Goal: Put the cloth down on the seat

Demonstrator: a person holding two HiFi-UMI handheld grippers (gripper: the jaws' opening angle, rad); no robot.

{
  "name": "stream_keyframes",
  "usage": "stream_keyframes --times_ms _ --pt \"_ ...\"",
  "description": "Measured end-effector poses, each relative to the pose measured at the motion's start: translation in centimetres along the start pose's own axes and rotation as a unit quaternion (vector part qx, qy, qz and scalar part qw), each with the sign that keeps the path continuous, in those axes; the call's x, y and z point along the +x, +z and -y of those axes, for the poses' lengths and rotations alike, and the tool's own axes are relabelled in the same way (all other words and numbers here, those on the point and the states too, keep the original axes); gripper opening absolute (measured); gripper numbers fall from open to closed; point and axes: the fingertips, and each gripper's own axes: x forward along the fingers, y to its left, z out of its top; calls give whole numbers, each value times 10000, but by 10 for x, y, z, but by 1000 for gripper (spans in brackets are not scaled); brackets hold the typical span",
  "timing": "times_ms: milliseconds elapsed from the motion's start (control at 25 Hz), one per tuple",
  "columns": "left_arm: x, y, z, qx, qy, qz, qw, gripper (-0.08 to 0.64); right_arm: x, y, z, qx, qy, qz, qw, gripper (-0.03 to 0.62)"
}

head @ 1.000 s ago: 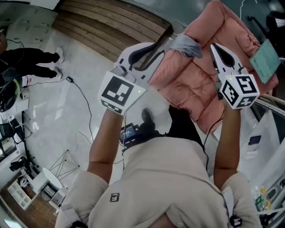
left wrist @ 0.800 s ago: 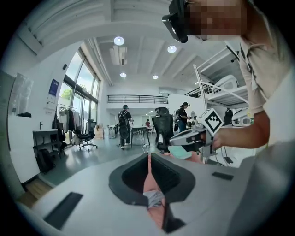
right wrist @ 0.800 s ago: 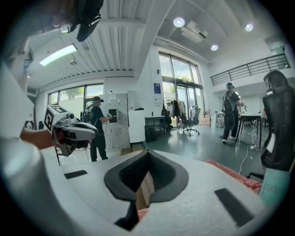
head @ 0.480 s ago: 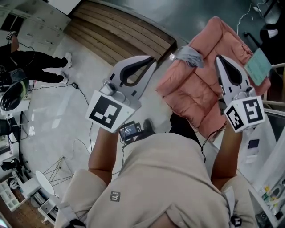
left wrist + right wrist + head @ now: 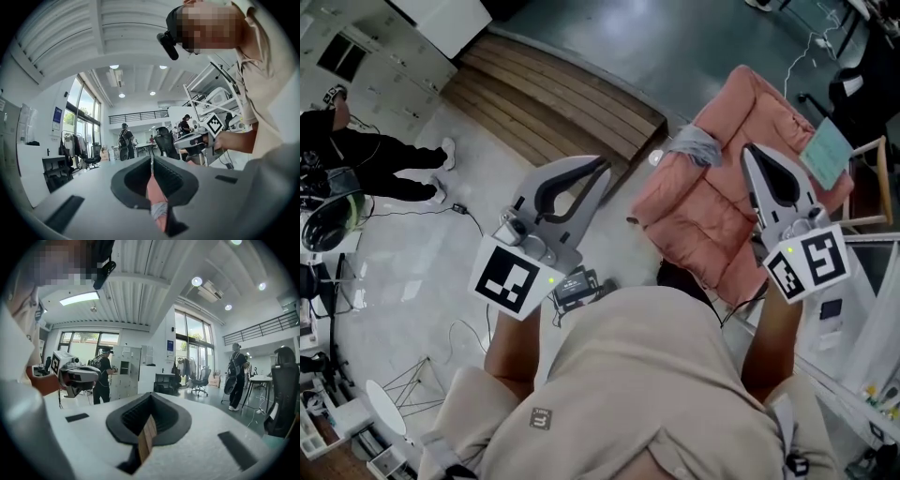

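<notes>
1. Head view: the small crumpled grey cloth (image 5: 697, 145) lies on the salmon-pink quilted cushion seat (image 5: 712, 216), close to its upper left edge.
   - The left gripper (image 5: 598, 171) is off to the left over the brown wooden plank platform (image 5: 553, 103), well apart from the cloth.
   - The right gripper (image 5: 752, 155) points over the seat, near the cloth's right side and not touching it.
   - The placing looks done. What remains is to draw both tools clear without brushing the cloth off that edge.

2. Left gripper view: the jaws are pressed together to a thin slit with nothing pinched. Through the slit a pink sliver with a grey patch shows, probably the seat and cloth beyond. This tool is best kept out to the side.

3. Right gripper view: these jaws also meet and are empty, and only a strip of wooden boards shows through the slit. If the cloth needs to sit more centrally, this nearer tool suits the job. It would open, pinch a raised fold and shift the cloth toward the cushion's middle.
</notes>
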Motion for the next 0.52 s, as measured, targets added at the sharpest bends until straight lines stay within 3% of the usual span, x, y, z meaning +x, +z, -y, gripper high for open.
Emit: stream_keyframes --times_ms 280,520 --pt "-17 -1 19 49 -51 56 10000 21 -23 2 -10 -110 -108 52 9999 -11" --pt "-42 -4 -3 -7 -68 57 10000 21 -5 13 -34 -151 -133 -10 9998 -10"
